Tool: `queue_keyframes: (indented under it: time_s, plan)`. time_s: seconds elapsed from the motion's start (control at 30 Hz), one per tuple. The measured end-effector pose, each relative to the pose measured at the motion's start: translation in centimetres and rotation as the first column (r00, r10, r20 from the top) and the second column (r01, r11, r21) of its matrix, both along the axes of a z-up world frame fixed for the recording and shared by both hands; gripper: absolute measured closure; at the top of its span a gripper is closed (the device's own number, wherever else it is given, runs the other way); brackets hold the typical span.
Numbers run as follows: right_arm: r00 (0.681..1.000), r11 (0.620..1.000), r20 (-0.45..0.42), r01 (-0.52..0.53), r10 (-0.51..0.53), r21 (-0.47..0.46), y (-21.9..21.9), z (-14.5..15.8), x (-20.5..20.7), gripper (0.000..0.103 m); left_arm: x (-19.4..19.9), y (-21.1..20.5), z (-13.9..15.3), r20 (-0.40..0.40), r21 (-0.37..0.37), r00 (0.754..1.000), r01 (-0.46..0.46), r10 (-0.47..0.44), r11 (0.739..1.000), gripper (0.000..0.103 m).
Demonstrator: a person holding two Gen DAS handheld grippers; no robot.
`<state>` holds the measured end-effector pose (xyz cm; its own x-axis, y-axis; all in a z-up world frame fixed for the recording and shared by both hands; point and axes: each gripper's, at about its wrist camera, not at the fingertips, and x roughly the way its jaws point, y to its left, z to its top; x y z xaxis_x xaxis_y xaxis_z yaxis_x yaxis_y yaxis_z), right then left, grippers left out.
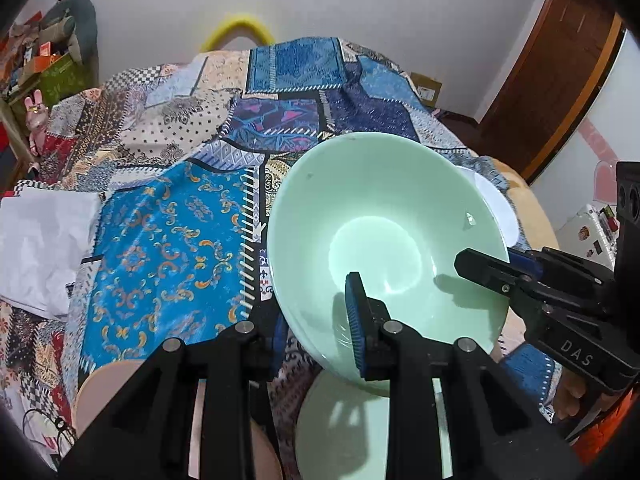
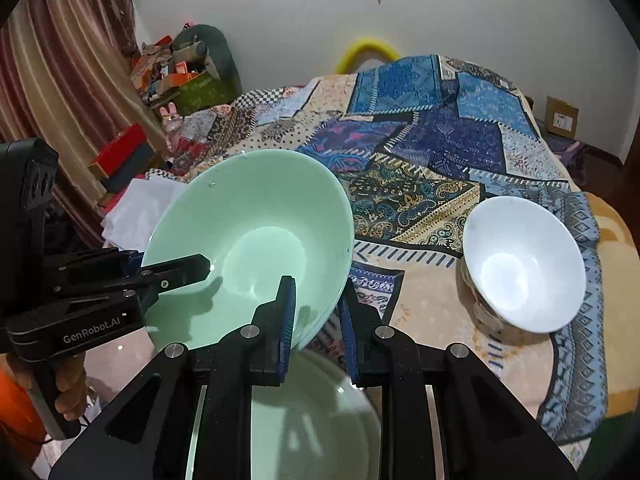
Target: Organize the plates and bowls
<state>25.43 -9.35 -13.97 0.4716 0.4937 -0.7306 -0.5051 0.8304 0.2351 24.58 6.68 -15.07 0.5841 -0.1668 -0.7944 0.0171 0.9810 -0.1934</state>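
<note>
white bowl (image 2: 524, 264) right, patchwork cloth (image 2: 420, 148) open behind

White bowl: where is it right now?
The white bowl sits tilted on the patchwork cloth, right of the green bowl in the right wrist view, touched by neither gripper.

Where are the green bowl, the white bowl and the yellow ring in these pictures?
green bowl (image 2: 264, 248): right wrist view, inner bottom.
white bowl (image 2: 520, 264): right wrist view, inner wall.
yellow ring (image 1: 240, 24): left wrist view, top of arc.
</note>
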Motion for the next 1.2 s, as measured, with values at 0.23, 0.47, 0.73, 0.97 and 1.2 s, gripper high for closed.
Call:
queue_keyframes:
  time_s: [0.23,0.47,0.73,0.97,1.2]
  plan:
    - [1.0,1.0,0.018,0.0,0.0,0.016,0.2,1.5,-2.5,0.084,-3.3,0.1,2.5,0.043,0.011,0.999,-0.013,0.012,1.0,0.077]
    - [0.999,0.999,0.033,-0.006,0.005,0.042,0.6,2.4,-5.0,0.084,-6.6,0.7,3.9,0.065,0.018,0.997,-0.031,0.03,0.999,0.077]
    - [0.998,0.998,0.048,-0.033,0.031,0.054,2.1,3.0,-7.1,0.084,-10.0,2.3,4.3,0.075,0.015,0.996,-0.059,0.057,0.998,0.077]
    - [0.997,0.996,0.03,-0.068,0.066,0.059,4.4,2.3,-7.8,0.084,-11.9,4.6,3.5,0.062,0.005,0.994,-0.096,0.095,0.995,0.077]
    - [0.993,0.991,-0.012,-0.114,0.115,0.063,7.4,0.7,-8.5,0.084,-13.5,7.6,2.1,0.032,0.003,0.989,-0.147,0.146,0.989,0.077]
